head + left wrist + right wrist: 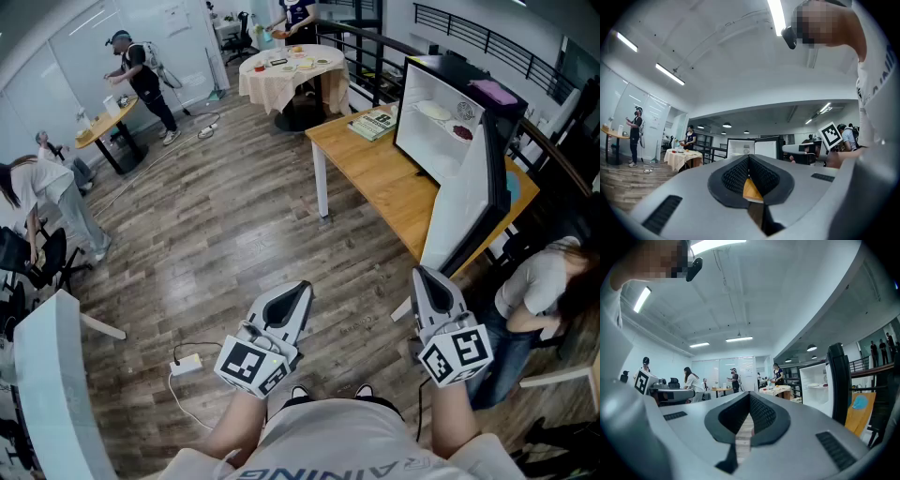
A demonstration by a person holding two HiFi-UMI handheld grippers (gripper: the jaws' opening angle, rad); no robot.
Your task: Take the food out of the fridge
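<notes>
Nearest, low over the plank floor [216, 234]: left tongs [301, 287], pointing level and ahead, tips pressed together, gripping nothing. Beside it and well apart, right tongs [421, 273], likewise level, closed tight, nothing between the pads. In the left gripper view, only a sliver of orange wood behind the closed V of the left tongs [749, 160]. In the right gripper view, only floor planks behind the right tongs [750, 398].

Further on, ahead and to the right: wooden worktop [375, 178] on white legs. On it, the white fridge [448, 141], standing upright, mouth facing left in the head view. Door [466, 211] swung wide open, seen nearly edge-on, its lower end close above the right tongs in the head view.

Inside, on the upper shelf, the food: a pale plate [433, 110] lying flat, and just beside it to the right a dark red item [462, 132], too small to identify. Both well apart from either tongs.

On top of the fridge, a purple thing [494, 92]. Left of the fridge, a book [373, 123] lying flat near the worktop's far end. Farthest back, a round clothed table [292, 70] with dishes, and people standing about.
</notes>
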